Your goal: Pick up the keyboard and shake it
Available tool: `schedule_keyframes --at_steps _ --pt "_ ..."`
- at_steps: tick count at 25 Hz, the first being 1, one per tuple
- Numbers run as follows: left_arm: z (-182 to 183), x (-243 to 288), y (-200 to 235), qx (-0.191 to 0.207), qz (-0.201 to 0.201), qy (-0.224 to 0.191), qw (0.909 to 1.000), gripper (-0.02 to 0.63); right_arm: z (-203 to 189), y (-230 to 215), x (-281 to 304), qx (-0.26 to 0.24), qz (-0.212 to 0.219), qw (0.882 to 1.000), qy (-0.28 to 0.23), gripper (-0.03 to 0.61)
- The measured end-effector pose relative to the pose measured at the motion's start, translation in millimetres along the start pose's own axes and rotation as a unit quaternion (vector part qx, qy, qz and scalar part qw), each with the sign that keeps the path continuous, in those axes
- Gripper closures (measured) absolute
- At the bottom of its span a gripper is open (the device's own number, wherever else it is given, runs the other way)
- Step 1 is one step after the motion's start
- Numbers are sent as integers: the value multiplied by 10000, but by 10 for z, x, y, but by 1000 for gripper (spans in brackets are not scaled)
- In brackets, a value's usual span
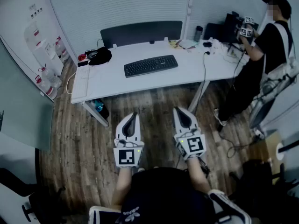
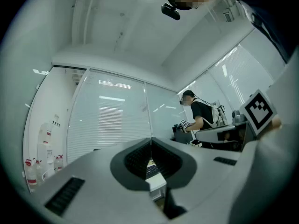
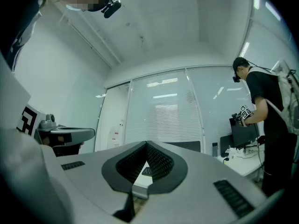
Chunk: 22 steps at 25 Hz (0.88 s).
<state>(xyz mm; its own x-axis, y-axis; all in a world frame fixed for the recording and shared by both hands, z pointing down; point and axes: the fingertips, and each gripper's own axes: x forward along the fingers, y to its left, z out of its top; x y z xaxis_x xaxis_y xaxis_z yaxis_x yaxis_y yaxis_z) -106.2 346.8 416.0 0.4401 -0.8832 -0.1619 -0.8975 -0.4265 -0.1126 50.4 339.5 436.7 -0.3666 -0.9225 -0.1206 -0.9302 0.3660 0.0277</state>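
A black keyboard [image 1: 150, 65] lies flat near the middle of the white desk [image 1: 112, 80], slightly angled. Both grippers hang over the wooden floor, well short of the desk's front edge and apart from the keyboard. My left gripper [image 1: 133, 114] is shut with nothing in it, jaws pointing toward the desk. My right gripper [image 1: 179, 111] is shut and empty too, beside the left one. In the left gripper view a sliver of the keyboard [image 2: 152, 170] shows through the window behind the closed jaws [image 2: 150, 141]. The right gripper view shows the keyboard [image 3: 146, 171] the same way.
A black pouch [image 1: 100, 56] and a red object lie at the desk's left end. A dark chair back [image 1: 140, 32] stands behind the desk. A second person [image 1: 264, 55] with grippers stands at the right, by monitors and cables. Bottles [image 1: 46, 76] line the left wall.
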Motion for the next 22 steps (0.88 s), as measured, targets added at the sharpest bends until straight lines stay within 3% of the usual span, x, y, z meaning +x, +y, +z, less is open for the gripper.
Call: schedule_keyframes --at_steps 17,22 --pt "-53 92 13 -98 -30 -16 9999 607 -27 -41 10 21 204 9998 -25 574" --pt "-133 252 115 -218 -68 25 9997 606 -146 -113 157 -28 82 9999 128 574"
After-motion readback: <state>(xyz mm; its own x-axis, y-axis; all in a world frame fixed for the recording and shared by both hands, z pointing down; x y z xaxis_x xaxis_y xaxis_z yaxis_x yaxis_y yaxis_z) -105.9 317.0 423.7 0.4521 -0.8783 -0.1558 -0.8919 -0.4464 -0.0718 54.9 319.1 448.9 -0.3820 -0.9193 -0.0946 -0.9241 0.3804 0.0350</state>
